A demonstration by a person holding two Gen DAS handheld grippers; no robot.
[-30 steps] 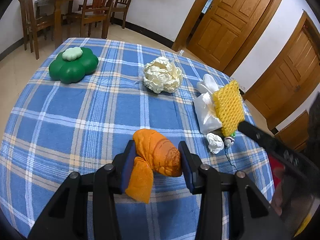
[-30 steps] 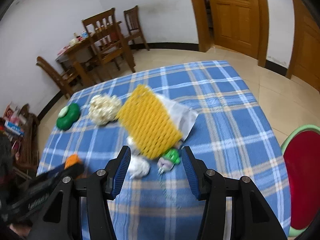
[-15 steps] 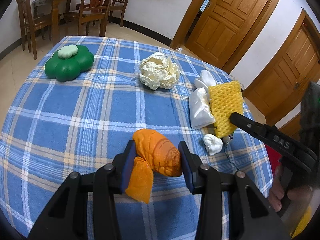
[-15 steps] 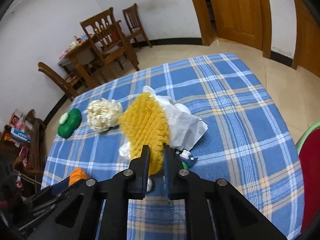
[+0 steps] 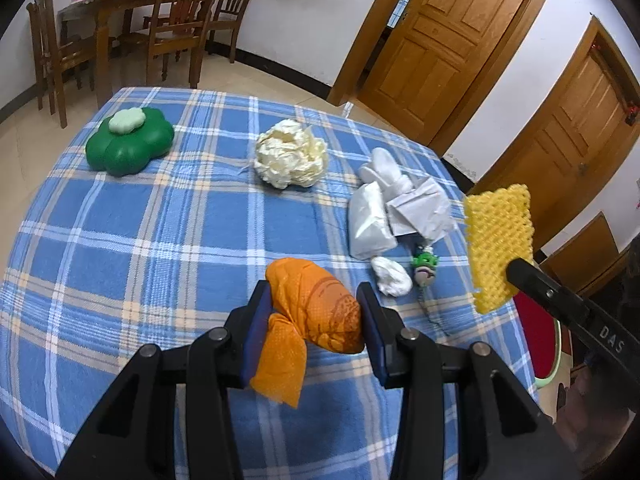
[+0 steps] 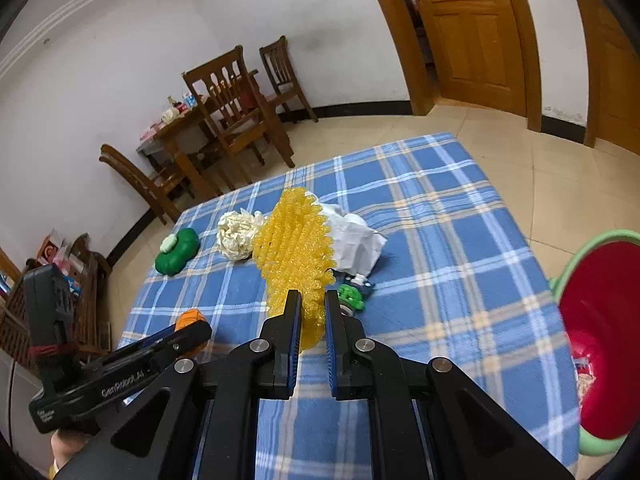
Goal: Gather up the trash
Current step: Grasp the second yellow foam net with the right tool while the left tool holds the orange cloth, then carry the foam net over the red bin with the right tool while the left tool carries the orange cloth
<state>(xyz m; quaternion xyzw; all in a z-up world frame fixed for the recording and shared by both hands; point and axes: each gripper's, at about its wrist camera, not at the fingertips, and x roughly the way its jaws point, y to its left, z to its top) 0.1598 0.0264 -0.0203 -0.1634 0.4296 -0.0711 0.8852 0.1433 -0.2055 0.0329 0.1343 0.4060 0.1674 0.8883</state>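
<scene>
My left gripper [image 5: 314, 322] is shut on an orange mesh wad [image 5: 316, 312] and holds it above the blue plaid tablecloth [image 5: 160, 220]. My right gripper [image 6: 312, 312] is shut on a yellow foam net [image 6: 298, 252] and holds it up off the table; the net also shows in the left wrist view [image 5: 498, 240]. On the table lie a cream crumpled paper ball [image 5: 290, 154], white crumpled bags [image 5: 394, 208], a small white wad [image 5: 390, 276] and a small green toy [image 5: 425, 266].
A green clover-shaped box [image 5: 128, 142] sits at the table's far left. A red bin with a green rim [image 6: 600, 336] stands on the floor by the table's right edge. Wooden chairs [image 5: 180, 28] and doors [image 5: 440, 40] are behind.
My right gripper shut on the yellow foam net and lifted it off the white bags, to the right. My left gripper kept hold of the orange wad.
</scene>
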